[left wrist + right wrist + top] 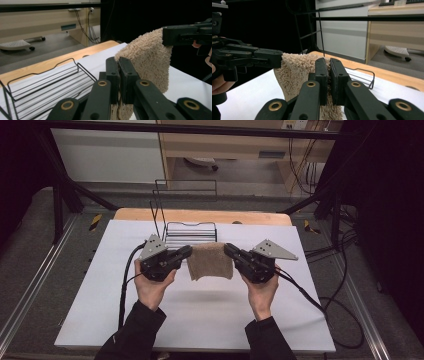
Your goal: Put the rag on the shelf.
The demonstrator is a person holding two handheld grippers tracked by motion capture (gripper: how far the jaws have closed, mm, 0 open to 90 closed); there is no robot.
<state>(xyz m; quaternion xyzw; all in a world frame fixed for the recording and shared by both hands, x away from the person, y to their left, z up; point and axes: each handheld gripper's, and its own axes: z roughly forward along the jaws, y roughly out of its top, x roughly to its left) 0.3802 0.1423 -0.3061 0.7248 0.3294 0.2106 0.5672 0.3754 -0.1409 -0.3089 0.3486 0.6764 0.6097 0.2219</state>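
A person is holding a small, tan, shaggy terry-cloth towel (210, 260) up off the white table sheet (200, 320), stretched between two black hand-held grippers. In the high view the left gripper (187, 251) is pinching the towel's upper left corner and the right gripper (228, 249) is pinching its upper right corner, so the cloth is hanging down between them as a folded, roughly square panel, its lower edge clear of the sheet and casting a soft shadow below. In the left gripper view the left gripper (119, 65) is showing its two jaws pressed together on the cloth's edge, with the towel (150, 60) running away to the right gripper (167, 36), which is clamping the far corner. In the right gripper view the right gripper (328, 65) is likewise squeezing the towel (295, 75) between closed jaws, while the left gripper (280, 58) is gripping the opposite corner. Behind the towel a black wire rack (191, 231) is standing on the sheet near the pale wooden table edge (200, 215), just beyond the hanging cloth.
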